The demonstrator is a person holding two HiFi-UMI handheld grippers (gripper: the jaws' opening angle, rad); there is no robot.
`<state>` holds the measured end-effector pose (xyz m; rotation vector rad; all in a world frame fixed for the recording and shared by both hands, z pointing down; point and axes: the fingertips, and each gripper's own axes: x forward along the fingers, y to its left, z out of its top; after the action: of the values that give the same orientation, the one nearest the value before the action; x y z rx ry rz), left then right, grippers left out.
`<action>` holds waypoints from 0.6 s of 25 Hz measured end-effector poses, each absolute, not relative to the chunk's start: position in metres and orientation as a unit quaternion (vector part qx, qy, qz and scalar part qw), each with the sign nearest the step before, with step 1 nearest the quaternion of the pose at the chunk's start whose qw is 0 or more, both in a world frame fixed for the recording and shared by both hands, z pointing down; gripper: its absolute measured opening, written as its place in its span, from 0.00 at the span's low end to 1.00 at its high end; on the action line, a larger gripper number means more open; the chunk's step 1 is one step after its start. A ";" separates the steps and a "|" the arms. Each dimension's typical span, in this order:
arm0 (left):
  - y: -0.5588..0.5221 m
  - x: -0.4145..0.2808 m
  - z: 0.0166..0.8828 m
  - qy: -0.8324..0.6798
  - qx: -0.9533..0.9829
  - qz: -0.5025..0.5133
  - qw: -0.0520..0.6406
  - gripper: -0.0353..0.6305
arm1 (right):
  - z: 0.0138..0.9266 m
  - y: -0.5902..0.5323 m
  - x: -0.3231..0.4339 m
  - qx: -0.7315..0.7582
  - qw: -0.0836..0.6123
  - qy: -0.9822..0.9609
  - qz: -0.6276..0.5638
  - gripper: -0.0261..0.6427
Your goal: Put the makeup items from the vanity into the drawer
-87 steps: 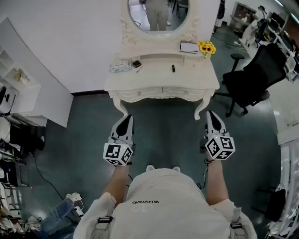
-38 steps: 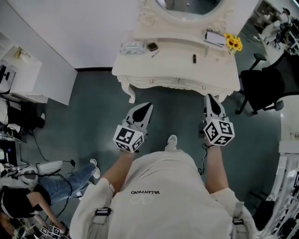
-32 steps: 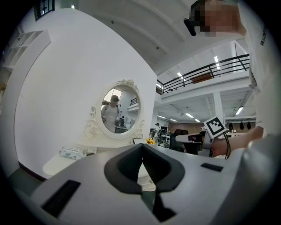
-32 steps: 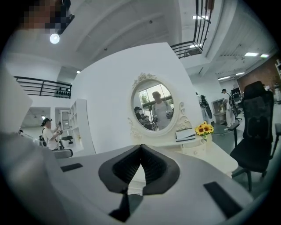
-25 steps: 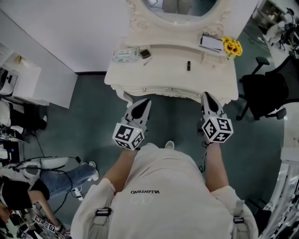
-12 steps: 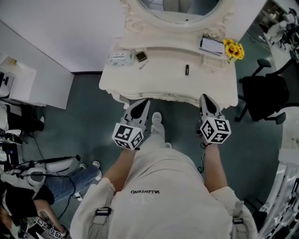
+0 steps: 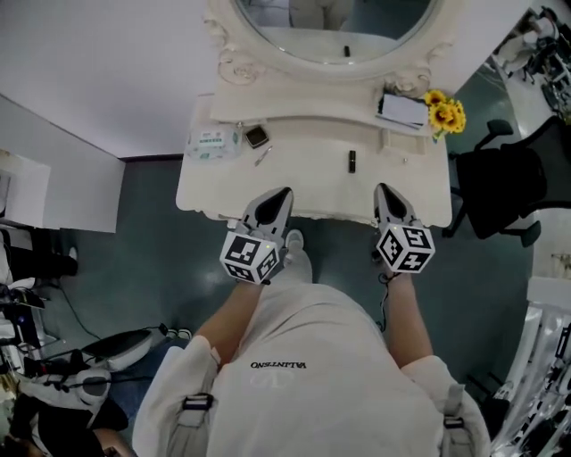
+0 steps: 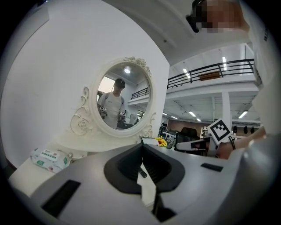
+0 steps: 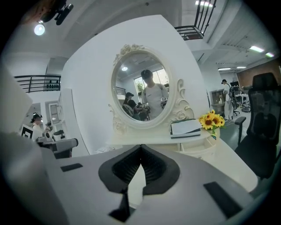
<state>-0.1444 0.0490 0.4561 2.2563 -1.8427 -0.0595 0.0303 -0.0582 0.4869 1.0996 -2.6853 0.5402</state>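
On the cream vanity top (image 7: pixel 303 183) lie a black tube (image 7: pixel 351 161), a small dark compact (image 7: pixel 257 136) and a thin stick (image 7: pixel 262 156). The black tube (image 8: pixel 142 172) also shows through the gap behind the left jaws. My left gripper (image 7: pixel 278 198) has its tips over the vanity's front edge, left of centre; its jaws meet, empty (image 8: pixel 141 148). Farther right, my right gripper (image 7: pixel 384 192) is also at that edge, shut and empty (image 9: pixel 141 147). No drawer front shows from above.
A pack of wipes (image 7: pixel 207 143) lies at the vanity's left. A notebook (image 7: pixel 401 109) and sunflowers (image 7: pixel 443 112) sit on the raised shelf at the right, below the oval mirror (image 7: pixel 335 27). A black office chair (image 7: pixel 495 192) stands right of the vanity. A white cabinet (image 7: pixel 53 192) stands to the left.
The person has walked up to the vanity. Both grippers moved forward with them, from over the floor to the vanity's front edge. Both jaws stayed shut.
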 end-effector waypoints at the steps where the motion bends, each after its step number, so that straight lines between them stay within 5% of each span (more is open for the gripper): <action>1: 0.038 -0.149 0.459 -0.624 0.772 -0.017 0.119 0.06 | 0.489 -0.067 0.025 0.374 0.097 -0.904 0.183 0.06; 15: -0.055 -0.158 0.529 -0.548 0.808 0.030 0.214 0.06 | 0.536 -0.137 -0.026 0.423 0.164 -0.866 0.209 0.06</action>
<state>-0.1581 -0.0549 0.5286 2.2415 -1.5196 0.0824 -0.0262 -0.1367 0.5363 1.2055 -2.4690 0.5946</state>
